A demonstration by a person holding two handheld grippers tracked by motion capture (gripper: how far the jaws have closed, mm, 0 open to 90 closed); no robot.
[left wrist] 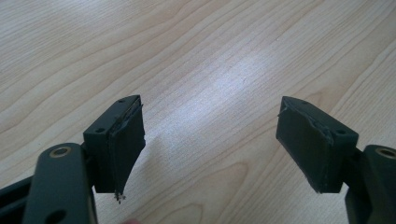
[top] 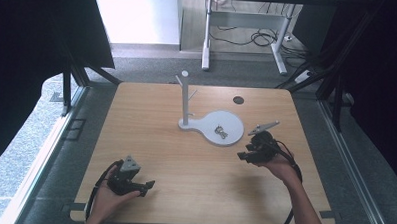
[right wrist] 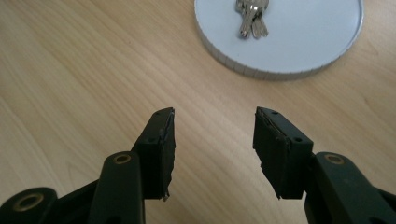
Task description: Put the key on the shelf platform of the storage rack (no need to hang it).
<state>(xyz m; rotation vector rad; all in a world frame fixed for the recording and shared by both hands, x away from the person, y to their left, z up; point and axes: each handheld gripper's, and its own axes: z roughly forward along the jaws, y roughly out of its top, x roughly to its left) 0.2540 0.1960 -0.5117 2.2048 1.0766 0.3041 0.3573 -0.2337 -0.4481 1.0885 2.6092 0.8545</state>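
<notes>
A white stand (top: 186, 99) with an upright post and side pegs rises from a round white dish (top: 231, 120) near the middle of the wooden table. A bunch of silver keys (top: 220, 132) lies flat in the dish, also seen as keys (right wrist: 251, 14) in the right gripper view on the dish (right wrist: 308, 42). My right gripper (top: 243, 155) hovers just right of and nearer than the dish, jaws open and empty (right wrist: 214, 128). My left gripper (top: 148, 185) rests low at the front left, open over bare wood (left wrist: 210, 126).
The wooden table (top: 194, 167) has a dark round hole (top: 238, 100) at its back right. Black curtains and frame legs flank both sides. A desk frame and cables stand on the floor beyond the far edge.
</notes>
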